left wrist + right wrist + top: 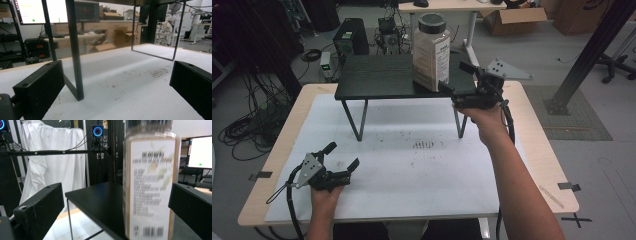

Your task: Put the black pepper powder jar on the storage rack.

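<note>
Here the jar point(431, 50) is stood upright on the black stand point(382, 76), near its right edge, so that it can be reached from the side. The right gripper point(460, 79) is held wide just beside it, jaws level with its base, apparently for a grasp. The left gripper point(343, 157) is rested open on the white mat point(412, 170), well apart.

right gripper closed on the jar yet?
No: the right gripper is open, its jaws apart beside the jar on the black stand.
</note>
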{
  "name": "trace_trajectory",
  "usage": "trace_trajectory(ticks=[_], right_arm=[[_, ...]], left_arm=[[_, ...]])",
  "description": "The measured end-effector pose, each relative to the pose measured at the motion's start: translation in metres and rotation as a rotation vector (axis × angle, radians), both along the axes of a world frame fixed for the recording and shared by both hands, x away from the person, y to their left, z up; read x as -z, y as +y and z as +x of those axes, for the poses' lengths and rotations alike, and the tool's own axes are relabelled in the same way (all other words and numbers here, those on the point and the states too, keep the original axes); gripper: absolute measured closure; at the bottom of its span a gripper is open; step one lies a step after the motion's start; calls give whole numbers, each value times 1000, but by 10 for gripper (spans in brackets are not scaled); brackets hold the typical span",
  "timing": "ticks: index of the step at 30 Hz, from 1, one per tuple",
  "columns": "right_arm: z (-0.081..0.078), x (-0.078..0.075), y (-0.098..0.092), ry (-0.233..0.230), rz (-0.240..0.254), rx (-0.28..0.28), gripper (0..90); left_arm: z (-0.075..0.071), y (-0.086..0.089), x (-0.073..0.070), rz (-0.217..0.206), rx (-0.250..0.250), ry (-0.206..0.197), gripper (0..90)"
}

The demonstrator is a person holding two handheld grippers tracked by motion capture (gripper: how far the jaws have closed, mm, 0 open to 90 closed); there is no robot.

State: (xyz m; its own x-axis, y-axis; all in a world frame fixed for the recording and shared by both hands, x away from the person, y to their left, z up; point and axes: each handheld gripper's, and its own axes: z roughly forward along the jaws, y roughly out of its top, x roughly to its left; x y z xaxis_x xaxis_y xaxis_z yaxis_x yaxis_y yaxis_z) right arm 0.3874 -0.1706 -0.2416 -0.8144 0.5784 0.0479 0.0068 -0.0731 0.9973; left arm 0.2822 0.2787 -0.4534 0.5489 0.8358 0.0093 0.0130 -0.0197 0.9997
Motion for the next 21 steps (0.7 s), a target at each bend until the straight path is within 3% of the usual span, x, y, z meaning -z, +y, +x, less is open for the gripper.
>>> trace_trajectory(ticks=[6, 11, 21], right_arm=[[-8, 24, 2, 11, -20, -17, 0], [-13, 50, 4, 22, -5, -43, 0], [-17, 99, 0, 77, 27, -29, 0]], left_arm=[[0, 0, 0, 3, 0, 0, 3], [0, 0, 0, 1, 0, 0, 2], [0, 0, 0, 2, 0, 1, 3]])
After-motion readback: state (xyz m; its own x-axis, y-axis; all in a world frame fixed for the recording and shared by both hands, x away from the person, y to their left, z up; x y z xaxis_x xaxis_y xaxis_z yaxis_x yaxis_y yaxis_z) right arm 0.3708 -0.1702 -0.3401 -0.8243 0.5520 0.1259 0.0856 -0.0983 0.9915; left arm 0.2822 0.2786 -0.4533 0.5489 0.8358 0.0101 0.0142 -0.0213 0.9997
